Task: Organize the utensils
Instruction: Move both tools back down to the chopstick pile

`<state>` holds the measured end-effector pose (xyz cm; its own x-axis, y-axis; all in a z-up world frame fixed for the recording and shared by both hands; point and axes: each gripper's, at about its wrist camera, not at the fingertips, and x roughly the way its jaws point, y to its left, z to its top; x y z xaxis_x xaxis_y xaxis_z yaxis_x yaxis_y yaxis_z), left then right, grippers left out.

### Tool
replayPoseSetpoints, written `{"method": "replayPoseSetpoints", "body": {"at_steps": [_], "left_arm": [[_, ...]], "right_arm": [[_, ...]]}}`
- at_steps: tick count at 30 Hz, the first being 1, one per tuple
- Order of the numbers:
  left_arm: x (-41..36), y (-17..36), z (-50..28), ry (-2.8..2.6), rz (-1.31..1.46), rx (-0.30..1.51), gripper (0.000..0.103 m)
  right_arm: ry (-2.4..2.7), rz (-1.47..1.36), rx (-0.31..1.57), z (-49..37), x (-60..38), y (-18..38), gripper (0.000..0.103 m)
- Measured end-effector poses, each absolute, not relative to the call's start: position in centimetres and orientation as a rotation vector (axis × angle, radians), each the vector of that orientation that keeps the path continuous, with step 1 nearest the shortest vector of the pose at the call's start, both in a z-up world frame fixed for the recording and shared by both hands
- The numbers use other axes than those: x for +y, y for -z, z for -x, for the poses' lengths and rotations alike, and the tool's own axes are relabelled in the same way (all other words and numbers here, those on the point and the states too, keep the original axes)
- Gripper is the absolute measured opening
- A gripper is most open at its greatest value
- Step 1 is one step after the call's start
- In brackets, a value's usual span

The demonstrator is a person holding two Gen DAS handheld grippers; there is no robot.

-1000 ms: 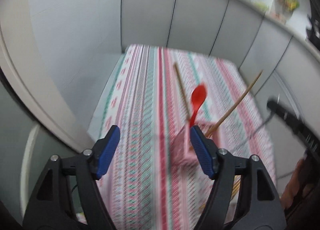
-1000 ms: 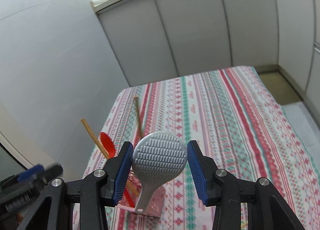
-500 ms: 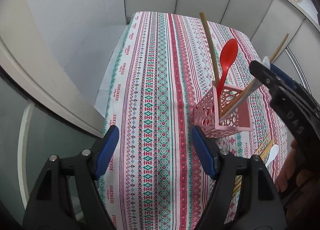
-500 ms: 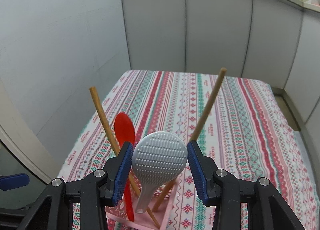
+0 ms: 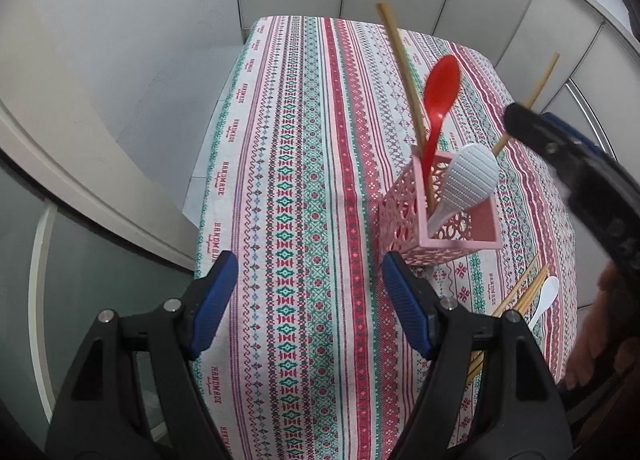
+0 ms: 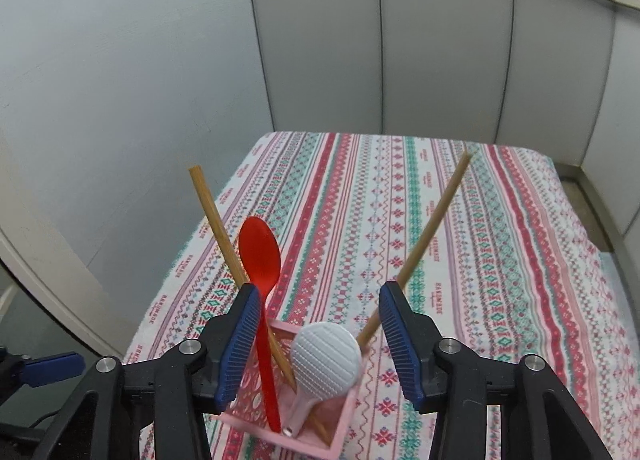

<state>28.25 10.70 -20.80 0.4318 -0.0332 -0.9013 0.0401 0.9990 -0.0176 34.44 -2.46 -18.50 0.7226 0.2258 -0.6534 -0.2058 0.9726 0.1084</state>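
Observation:
A pink lattice holder (image 5: 404, 211) (image 6: 344, 428) stands on the striped tablecloth. In it stand a red spoon (image 5: 440, 91) (image 6: 260, 256), a white rice paddle (image 5: 472, 175) (image 6: 326, 360) and two wooden chopsticks (image 5: 400, 55) (image 6: 432, 227). My right gripper (image 6: 316, 340) is open above the holder, its jaws apart on either side of the paddle without touching it. It also shows in the left wrist view (image 5: 568, 155). My left gripper (image 5: 308, 300) is open and empty, left of the holder.
More wooden chopsticks (image 5: 516, 300) and a small white spoon (image 5: 544, 300) lie on the cloth (image 5: 304, 139) near the right front edge. Grey cabinet panels (image 6: 440, 39) stand beyond the table's far end. The table's left edge drops to the floor.
The right gripper has opened and let go of the white rice paddle, which now stands in the pink holder. The left gripper has steadied over the table's left side.

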Motion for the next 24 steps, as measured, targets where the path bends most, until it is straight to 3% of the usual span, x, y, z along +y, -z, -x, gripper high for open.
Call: {"method": "replayPoseSetpoints", "body": {"at_steps": [11,24], "left_arm": [[7.4,20.8,-26.3,0.122,-0.100,1.122,0.076],[2.9,23.2,-24.2,0.217,-0.211,1.181,0.080]], "right_arm": [[-0.183,-0.056,0.779,-29.6,-8.8,16.0,0.065],[-0.031,-0.124,1.047,-26.9,-17.4,20.8,0.079]]}}
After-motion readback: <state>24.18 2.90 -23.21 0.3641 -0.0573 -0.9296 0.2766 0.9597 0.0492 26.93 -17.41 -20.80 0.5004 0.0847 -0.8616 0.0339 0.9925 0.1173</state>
